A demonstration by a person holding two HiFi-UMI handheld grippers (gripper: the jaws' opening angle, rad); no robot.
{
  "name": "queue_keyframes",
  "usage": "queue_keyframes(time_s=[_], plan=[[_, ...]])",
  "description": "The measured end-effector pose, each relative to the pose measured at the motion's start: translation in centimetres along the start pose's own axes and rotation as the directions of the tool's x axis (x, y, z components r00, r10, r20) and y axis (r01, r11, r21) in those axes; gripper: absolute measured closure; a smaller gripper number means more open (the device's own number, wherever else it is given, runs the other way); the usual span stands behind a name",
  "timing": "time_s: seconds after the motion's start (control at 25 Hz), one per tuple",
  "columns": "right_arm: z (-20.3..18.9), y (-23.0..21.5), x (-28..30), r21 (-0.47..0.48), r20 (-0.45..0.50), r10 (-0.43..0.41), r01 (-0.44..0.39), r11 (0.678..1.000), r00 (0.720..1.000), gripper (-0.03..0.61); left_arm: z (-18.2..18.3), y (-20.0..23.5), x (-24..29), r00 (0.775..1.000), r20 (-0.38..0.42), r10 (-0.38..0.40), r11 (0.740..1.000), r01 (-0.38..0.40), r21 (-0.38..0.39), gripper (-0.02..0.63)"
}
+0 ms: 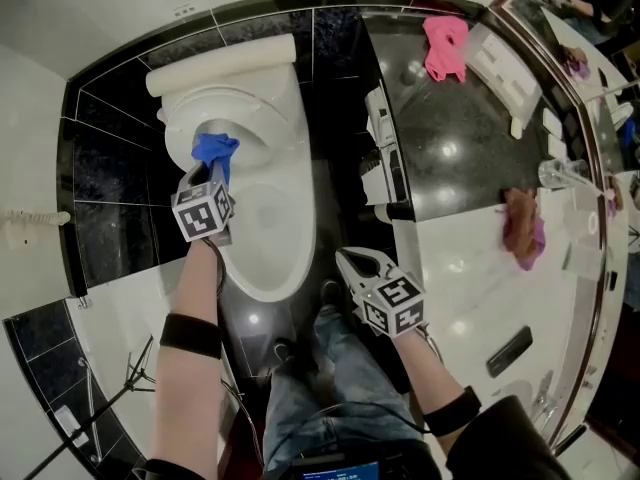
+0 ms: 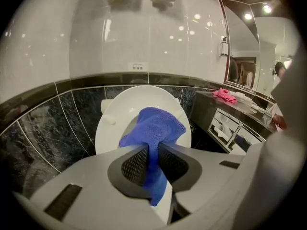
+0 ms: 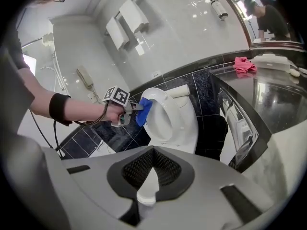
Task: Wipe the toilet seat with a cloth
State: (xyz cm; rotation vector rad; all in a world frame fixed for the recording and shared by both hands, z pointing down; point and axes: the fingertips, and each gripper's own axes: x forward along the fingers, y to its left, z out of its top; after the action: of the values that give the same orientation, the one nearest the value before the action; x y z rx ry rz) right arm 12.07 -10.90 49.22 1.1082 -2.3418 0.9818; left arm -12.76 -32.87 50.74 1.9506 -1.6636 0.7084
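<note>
Narrow floor gap [image 1: 332, 218] between toilet [image 1: 270, 238] and vanity counter [image 1: 450, 158]; tiled wall [image 1: 110, 168] behind.

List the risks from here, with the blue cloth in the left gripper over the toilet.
1. The left gripper pinches only a narrow fold of the blue cloth. The loose bunch beyond the jaws may slip out and fall into the open toilet bowl.
2. With little cloth past the tips, hard jaw plastic might scrape the toilet.
3. The right gripper is shut, empty and held back, so it would not catch a drop.
</note>
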Motion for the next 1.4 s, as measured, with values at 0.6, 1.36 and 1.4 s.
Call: queue_keyframes(time_s=[0.6,1.36,1.4], plan=[[1.7,6.9,-2.9,-0.074,0.037,-0.012,0.014,0.997,0.999,0.561,-1.4,-0.9,-13.9,0.993,0.077,-0.090,0.996,0.090,0.004,0.554],[1.4,19.4,-13.9,-0.163,0.144,-0.087,0.110,0.981,0.986,0.561,-7.0,1.8,-44.0,0.968,0.207,-0.139,0.990,0.136,0.029,0.552],[1.4,19.8,-14.5,-0.163,0.149,-0.090,0.114,0.980,0.985,0.561,-7.4,2.1,-45.0,0.968,0.211,-0.133,0.991,0.132,0.022,0.552]])
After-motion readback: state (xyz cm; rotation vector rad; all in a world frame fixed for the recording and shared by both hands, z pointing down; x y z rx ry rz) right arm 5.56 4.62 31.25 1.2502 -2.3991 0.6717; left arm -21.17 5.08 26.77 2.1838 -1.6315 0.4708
